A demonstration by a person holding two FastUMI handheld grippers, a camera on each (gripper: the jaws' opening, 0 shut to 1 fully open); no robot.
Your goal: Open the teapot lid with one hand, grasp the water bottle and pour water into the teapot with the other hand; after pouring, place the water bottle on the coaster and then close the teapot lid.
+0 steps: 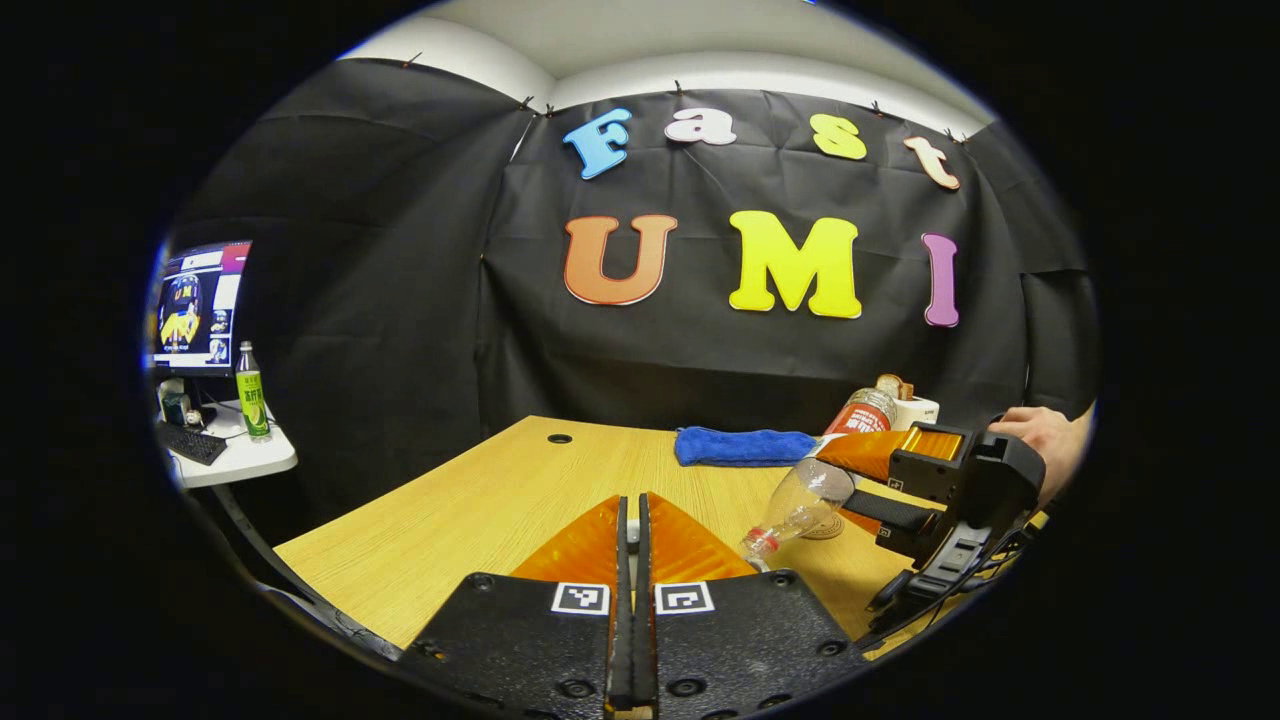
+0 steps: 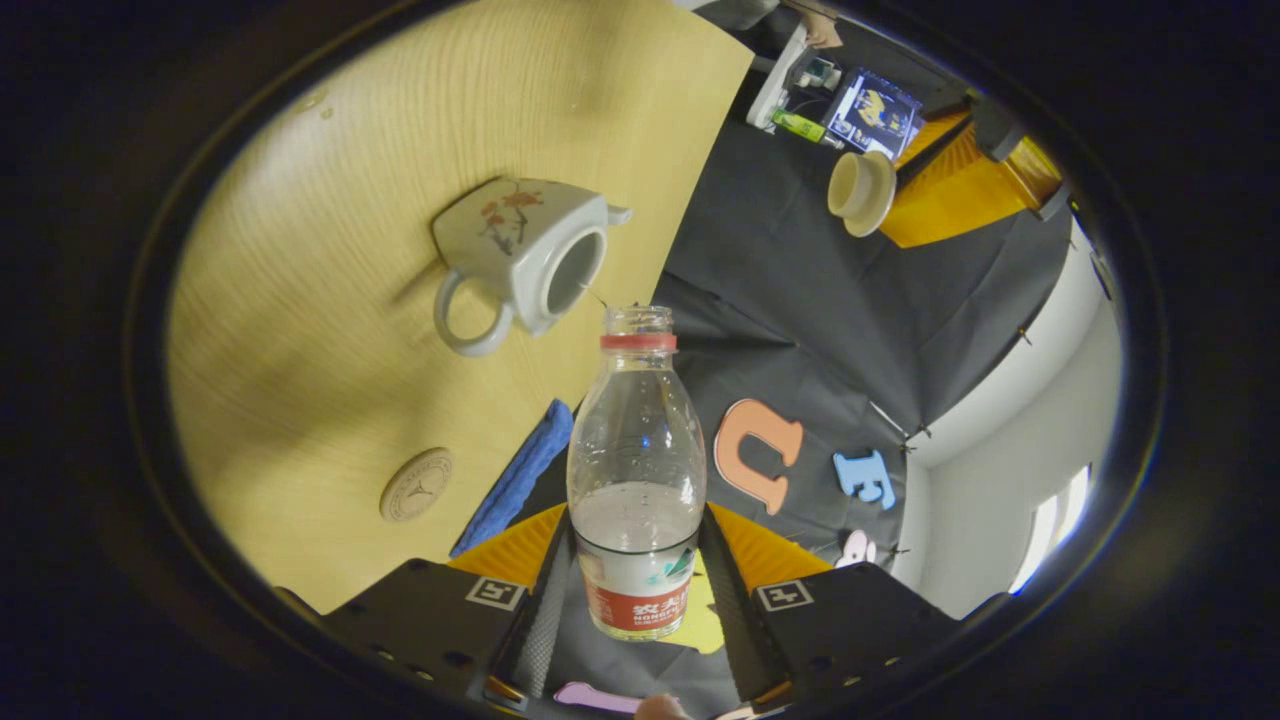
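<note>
Your right gripper (image 2: 632, 600) clamped the tilted bottle (image 2: 636, 470) near the open teapot (image 2: 520, 255); left gripper (image 1: 630, 520) pinched the lid (image 2: 862, 192) (needed steadier aim).

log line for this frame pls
phase: pouring | right gripper: shut on water bottle, tipped toward open teapot | left gripper: holds lid | coaster: bare

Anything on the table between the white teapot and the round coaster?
Nothing: in the right gripper view, the light wooden table between the white ceramic teapot and the round brown coaster is bare.
</note>
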